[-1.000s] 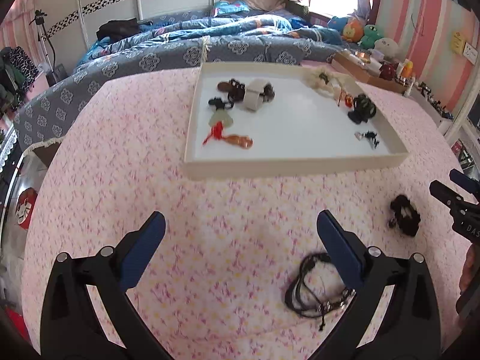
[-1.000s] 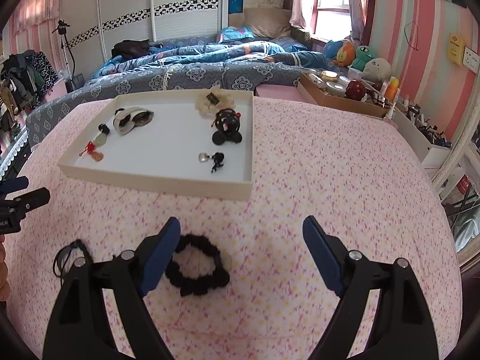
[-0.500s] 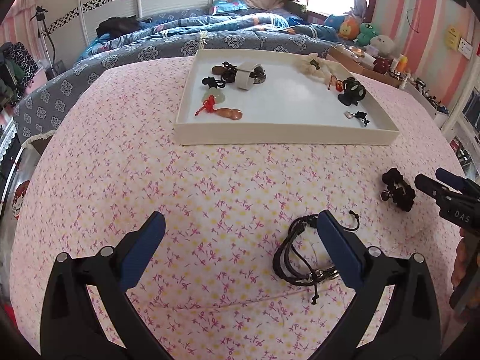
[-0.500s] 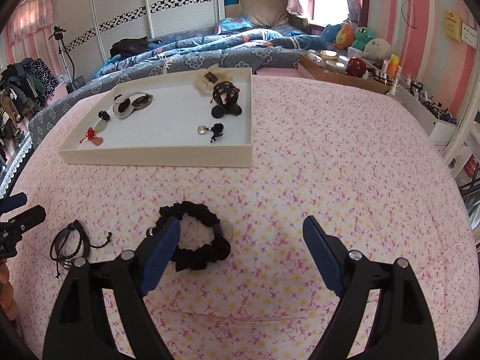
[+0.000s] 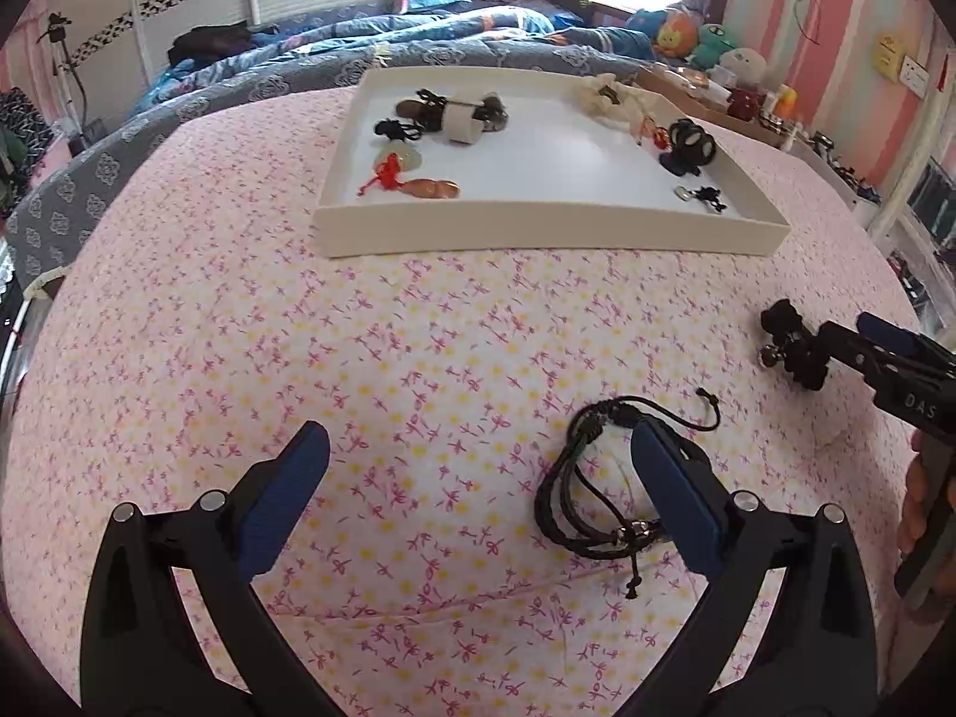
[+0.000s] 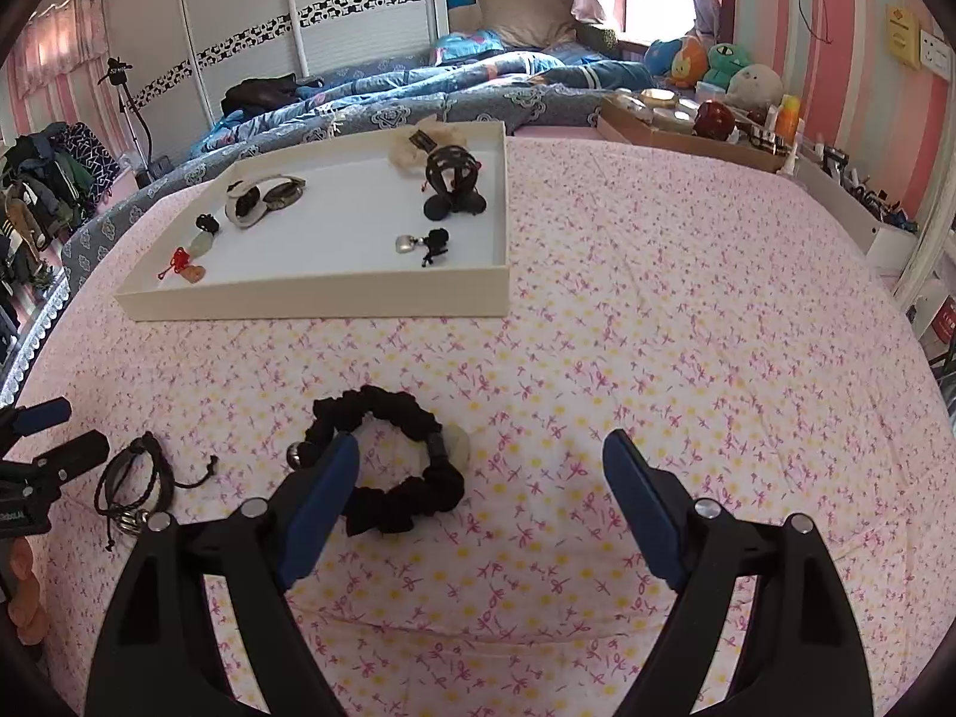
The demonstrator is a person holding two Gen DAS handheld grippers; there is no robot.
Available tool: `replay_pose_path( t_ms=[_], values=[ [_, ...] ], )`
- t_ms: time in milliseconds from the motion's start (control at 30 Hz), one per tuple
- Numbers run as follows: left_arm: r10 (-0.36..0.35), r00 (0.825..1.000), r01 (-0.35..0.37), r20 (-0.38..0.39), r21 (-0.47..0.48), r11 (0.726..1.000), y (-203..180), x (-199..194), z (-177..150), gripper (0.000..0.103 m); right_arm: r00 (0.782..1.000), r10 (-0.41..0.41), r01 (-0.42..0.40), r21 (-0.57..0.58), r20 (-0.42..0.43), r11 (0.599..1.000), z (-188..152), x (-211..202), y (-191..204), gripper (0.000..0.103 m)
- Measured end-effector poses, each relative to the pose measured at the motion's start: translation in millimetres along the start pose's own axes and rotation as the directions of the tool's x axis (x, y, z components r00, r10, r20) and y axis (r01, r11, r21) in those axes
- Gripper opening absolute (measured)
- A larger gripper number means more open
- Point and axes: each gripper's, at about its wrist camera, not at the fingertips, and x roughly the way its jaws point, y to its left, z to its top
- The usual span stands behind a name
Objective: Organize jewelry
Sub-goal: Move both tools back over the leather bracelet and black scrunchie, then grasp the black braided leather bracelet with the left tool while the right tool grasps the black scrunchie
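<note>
A white tray [image 5: 538, 227] [image 6: 322, 297] with several jewelry pieces lies on the pink floral bedspread. A black cord bracelet [image 5: 588, 493] [image 6: 134, 487] lies on the spread, partly behind my left gripper's right finger. My left gripper [image 5: 478, 481] is open with nothing between its fingers. A black beaded bracelet [image 6: 406, 460] [image 5: 794, 346] lies just ahead of my right gripper's left finger. My right gripper [image 6: 481, 487] is open and holds nothing. Each gripper shows at the edge of the other's view.
A wooden tray with bottles and a red object [image 6: 687, 125] stands at the far right of the bed. Folded blue quilts [image 5: 418, 48] lie behind the white tray. A hand [image 5: 920, 508] holds the right gripper. The bed edge drops off at left.
Both grippers have pulled back and lowered toward the near bedspread. The white tray now looks farther off, and the two bracelets sit closer to the fingers.
</note>
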Motion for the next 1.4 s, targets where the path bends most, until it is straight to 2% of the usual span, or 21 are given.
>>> replay_pose_path(
  t_ms=[267,533,600,700,767,1033,1267,1333,1400],
  values=[
    [-0.035,0.999,0.035,-0.017,0.028,0.999,-6,7,-1,0.099,1.000,0.009,-0.009,-0.020,-0.017,1.000,-4,8,6,0.084],
    [-0.042,0.998,0.046,-0.051,0.084,0.995,-16,13,-6,0.074,0.999,-0.009,0.007,-0.043,-0.031,0.999,-7,16,11,0.082],
    [-0.039,0.998,0.043,-0.048,0.099,0.994,-19,12,-7,0.071,0.999,0.004,-0.006,-0.039,-0.041,0.999,-8,17,11,0.072],
    [-0.024,0.999,0.029,-0.046,0.117,0.993,-22,12,-8,0.070,0.999,0.015,-0.017,-0.038,-0.052,0.999,-8,19,11,0.069],
    [-0.013,0.999,0.019,-0.044,0.123,0.992,-23,12,-8,0.065,0.998,0.019,-0.021,-0.036,-0.054,0.999,-8,19,12,0.064],
    [-0.001,0.999,0.005,-0.036,0.120,0.993,-20,10,-7,0.037,0.999,0.018,-0.022,-0.066,-0.051,0.998,-10,16,17,0.042],
    [-0.015,0.999,0.019,-0.037,0.095,0.995,-15,9,-6,0.021,0.998,0.039,-0.043,-0.085,-0.048,0.995,-11,15,21,0.018],
    [-0.028,0.999,0.031,-0.040,0.084,0.996,-13,8,-6,0.015,0.998,0.043,-0.047,-0.083,-0.047,0.995,-11,14,21,0.018],
    [-0.027,0.999,0.030,-0.040,0.084,0.996,-13,8,-6,0.013,0.998,0.044,-0.047,-0.083,-0.045,0.995,-11,14,21,0.017]
  ],
)
